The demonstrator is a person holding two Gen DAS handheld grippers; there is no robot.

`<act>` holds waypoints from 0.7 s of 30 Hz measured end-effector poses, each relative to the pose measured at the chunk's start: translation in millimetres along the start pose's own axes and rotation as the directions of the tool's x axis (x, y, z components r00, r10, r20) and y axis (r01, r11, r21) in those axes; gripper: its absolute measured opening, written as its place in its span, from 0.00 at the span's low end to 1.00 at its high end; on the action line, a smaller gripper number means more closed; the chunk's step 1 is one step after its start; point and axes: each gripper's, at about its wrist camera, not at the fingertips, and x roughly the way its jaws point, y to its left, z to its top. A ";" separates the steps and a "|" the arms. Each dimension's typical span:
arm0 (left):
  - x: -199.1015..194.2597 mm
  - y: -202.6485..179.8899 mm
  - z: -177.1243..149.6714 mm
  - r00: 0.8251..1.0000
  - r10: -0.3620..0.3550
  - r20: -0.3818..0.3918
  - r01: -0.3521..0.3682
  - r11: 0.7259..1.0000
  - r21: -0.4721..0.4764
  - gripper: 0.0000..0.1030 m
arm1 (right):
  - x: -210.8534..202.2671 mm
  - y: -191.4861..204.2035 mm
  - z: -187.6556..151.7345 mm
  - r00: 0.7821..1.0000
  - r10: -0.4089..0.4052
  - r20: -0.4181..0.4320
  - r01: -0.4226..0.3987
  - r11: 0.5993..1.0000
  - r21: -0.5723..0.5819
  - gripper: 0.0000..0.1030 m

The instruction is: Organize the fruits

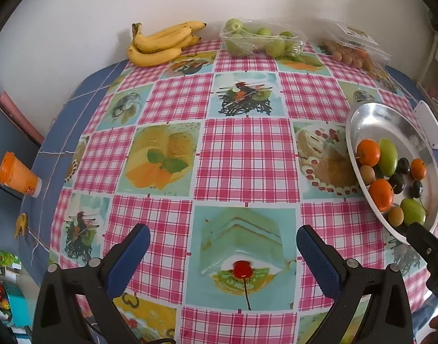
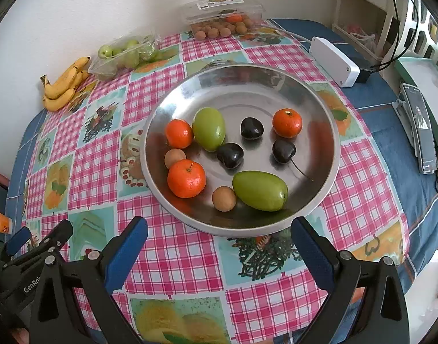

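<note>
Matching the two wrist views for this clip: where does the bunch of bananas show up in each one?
Left wrist: bananas at the top, left of centre, against the wall at the table's far edge.
Right wrist: bananas at the upper left, by the wall, small and far from the gripper.
Shared landmark: the clear tray of green fruit lies just to the right of the bananas in both views.

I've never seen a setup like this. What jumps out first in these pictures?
The metal plate of mixed fruit, just ahead of the open right gripper: three oranges, two green fruits, dark cherries. Bananas lie by the far wall on the checked tablecloth, and the left gripper hangs open over it.
</note>
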 end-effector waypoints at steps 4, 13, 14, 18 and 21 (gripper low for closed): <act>-1.4 1.1 1.1 1.000 -0.005 0.006 0.005 1.000 -0.006 1.00 | -0.7 0.3 0.9 1.000 0.001 0.006 0.000 1.000 -0.003 0.97; -2.9 2.2 2.8 1.000 -0.013 0.011 0.013 1.000 -0.021 1.00 | -1.4 3.0 0.6 1.000 -0.003 0.012 0.003 1.000 -0.008 0.97; -3.2 2.2 3.1 1.000 -0.014 0.012 0.015 1.000 -0.023 1.00 | -1.5 3.0 0.7 1.000 -0.003 0.012 0.003 1.000 -0.008 0.97; -4.2 2.5 4.1 1.000 -0.018 0.018 0.019 0.999 -0.029 1.00 | -2.2 2.8 1.0 1.000 -0.003 0.017 0.004 1.000 -0.006 0.97; -4.9 2.5 4.8 1.000 -0.024 0.019 0.025 0.999 -0.033 1.00 | -3.7 2.7 1.3 1.000 -0.005 0.023 0.005 1.000 -0.006 0.97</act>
